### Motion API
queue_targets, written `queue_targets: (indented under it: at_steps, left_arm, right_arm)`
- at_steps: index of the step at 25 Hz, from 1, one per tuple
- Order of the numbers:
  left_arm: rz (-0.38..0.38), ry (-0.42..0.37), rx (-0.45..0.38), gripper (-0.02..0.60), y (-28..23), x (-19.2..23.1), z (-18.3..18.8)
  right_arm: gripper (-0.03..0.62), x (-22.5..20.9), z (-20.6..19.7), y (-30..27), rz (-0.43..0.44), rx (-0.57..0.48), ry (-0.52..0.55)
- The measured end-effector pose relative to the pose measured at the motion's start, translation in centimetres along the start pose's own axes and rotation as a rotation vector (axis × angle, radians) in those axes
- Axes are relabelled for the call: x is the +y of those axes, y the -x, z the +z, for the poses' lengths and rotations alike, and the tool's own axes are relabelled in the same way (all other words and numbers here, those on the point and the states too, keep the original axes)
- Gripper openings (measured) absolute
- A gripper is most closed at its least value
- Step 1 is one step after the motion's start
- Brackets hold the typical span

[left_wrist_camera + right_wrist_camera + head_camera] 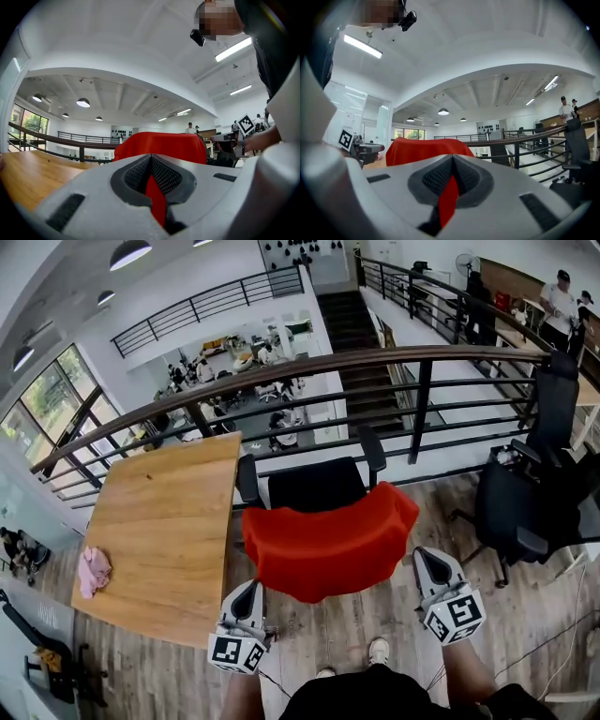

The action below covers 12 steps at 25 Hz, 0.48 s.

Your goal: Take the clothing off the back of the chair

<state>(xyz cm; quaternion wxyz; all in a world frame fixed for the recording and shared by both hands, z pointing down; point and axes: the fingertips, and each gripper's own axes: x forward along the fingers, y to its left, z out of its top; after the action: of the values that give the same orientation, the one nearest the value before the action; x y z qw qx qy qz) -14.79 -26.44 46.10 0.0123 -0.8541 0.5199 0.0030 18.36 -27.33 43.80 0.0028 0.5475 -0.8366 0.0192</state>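
Overall setting: an upper floor with wood-look boards, edged by a dark railing (281,371) above a lower office level.
Surface: a long wooden top (169,521) on the left, running up to the railing.
Chairs: a black office chair (314,486) faces the railing beside the surface; a second black chair (525,507) stands well apart at the right.
Red garment (323,545): draped over the nearer chair's back, hiding it and hanging wider than the seat (its lower corners reach out to the two grippers).
Left gripper (249,587): at the garment's lower left corner, jaws pressed together on a sliver of red cloth.
Right gripper (427,557): at the garment's right edge, jaws likewise pinching red cloth.
Pink cloth (94,573): crumpled near the surface's left edge.
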Motion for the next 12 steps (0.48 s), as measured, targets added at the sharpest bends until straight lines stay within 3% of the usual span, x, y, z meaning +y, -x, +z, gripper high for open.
queue_targets:
  at_steps: [5, 12]
  left_arm:
    - [0.132, -0.005, 0.027, 0.015, 0.1, 2.0, -0.6]
    - [0.202, -0.060, 0.088, 0.015, -0.6, 2.8, -1.3]
  right_arm:
    - [0.006, -2.2, -1.0, -2.6, 0.066, 0.032, -0.016]
    - [0.006, -4.3, -2.5, -5.2, 0.169, 0.086, 0.005]
